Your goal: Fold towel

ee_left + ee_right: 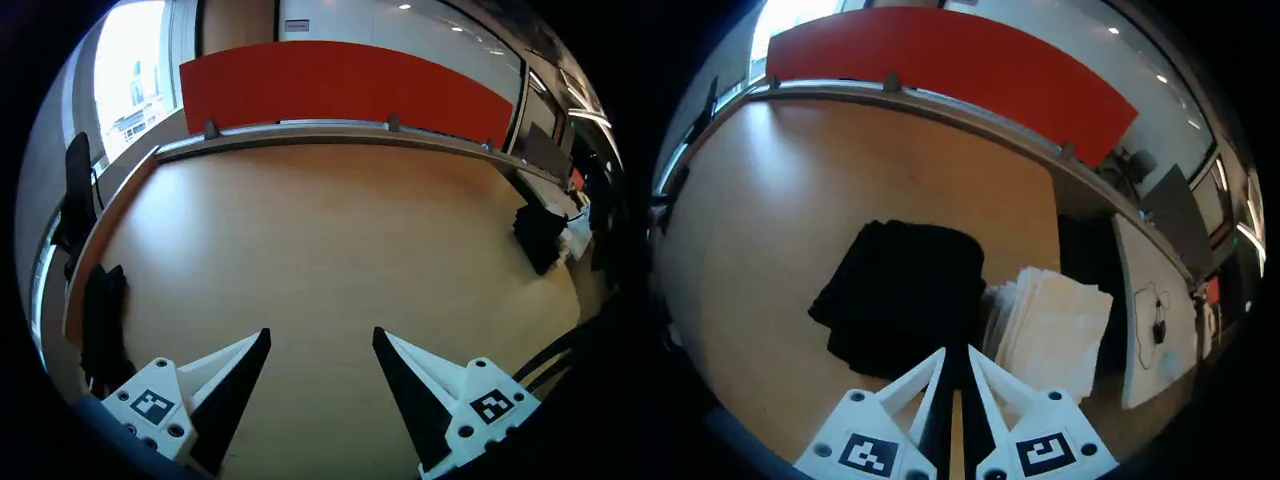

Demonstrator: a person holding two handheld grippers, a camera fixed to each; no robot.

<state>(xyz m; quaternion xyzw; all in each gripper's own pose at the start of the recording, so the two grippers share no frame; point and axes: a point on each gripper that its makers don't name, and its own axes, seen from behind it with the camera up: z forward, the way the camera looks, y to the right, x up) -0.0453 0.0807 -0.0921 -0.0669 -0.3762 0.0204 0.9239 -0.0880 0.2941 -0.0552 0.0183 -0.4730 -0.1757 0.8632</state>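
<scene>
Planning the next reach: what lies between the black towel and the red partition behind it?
In the right gripper view, bare wooden tabletop runs from the black towel to the grey rail under the red partition.

Wooden desk [320, 240] backed by a red divider [344, 84] (bright window [132, 80] at left).

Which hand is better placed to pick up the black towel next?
Right, probably: the right tool is just before the black towel, though shut. The left tool is open but farther off.
</scene>
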